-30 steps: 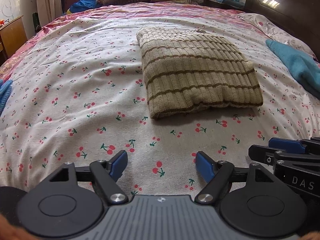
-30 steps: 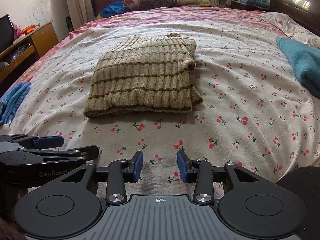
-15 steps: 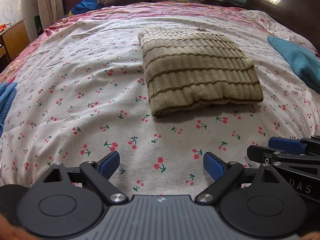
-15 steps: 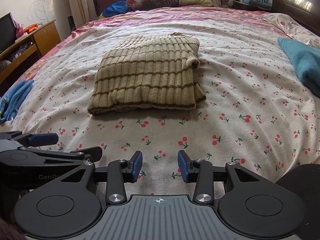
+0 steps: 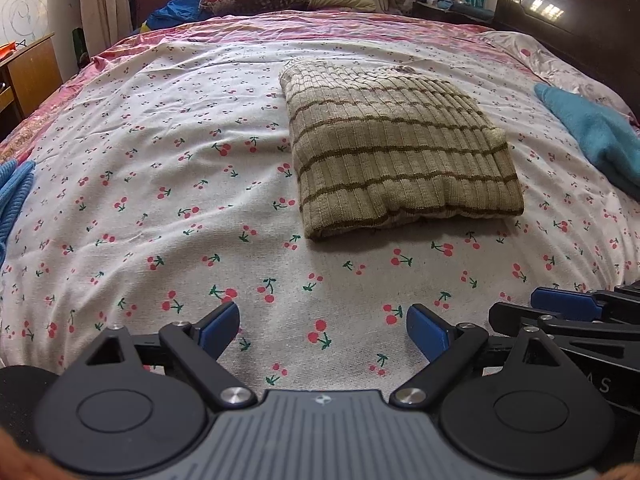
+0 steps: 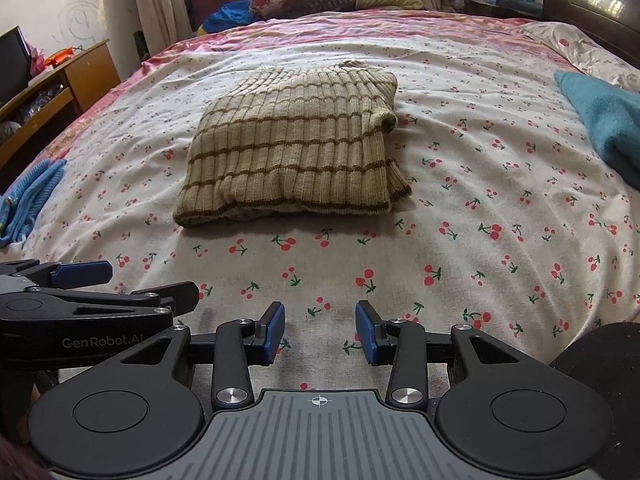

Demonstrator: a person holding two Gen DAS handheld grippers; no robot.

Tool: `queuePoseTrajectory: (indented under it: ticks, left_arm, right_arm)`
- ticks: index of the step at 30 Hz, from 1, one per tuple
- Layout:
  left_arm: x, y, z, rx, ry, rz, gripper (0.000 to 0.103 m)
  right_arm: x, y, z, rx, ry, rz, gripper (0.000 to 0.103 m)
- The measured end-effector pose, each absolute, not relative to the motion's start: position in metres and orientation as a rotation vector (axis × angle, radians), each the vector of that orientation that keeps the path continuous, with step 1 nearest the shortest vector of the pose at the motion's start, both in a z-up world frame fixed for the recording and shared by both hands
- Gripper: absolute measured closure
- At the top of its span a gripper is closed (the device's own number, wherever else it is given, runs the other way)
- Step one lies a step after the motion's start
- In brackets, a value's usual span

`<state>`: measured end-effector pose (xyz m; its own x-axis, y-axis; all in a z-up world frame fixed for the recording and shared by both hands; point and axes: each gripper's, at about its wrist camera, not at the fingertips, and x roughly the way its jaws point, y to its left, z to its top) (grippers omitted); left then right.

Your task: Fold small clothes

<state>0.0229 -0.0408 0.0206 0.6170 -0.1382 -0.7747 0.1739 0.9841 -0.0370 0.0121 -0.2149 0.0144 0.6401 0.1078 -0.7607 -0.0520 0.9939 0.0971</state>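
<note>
The folded striped sweater [image 5: 400,152] lies mid-bed on the cherry-print sheet [image 5: 160,184], well ahead of both empty grippers, the left gripper [image 5: 322,330] with fingers wide apart, the right gripper [image 6: 320,330] narrower but parted, while only the right view shows the sweater's tucked cuff and the wooden desk [image 6: 80,76].

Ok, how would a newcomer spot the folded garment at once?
Start at the bed with the cherry-print sheet. Near its middle lies a folded sweater, clear of both grippers. It alone is beige ribbed knit with brown stripes; the clothes at either edge are blue.
</note>
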Motion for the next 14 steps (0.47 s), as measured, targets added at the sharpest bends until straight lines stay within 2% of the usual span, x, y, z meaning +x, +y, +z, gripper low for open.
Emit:
queuePoseTrajectory:
  ticks: [14]
  left_arm:
    - [0.0221, -0.0416, 0.0215, 0.045, 0.880, -0.184, 0.007]
  right_arm:
    - [0.0115, -0.2142, 0.0117, 0.069, 0.875, 0.089, 0.064]
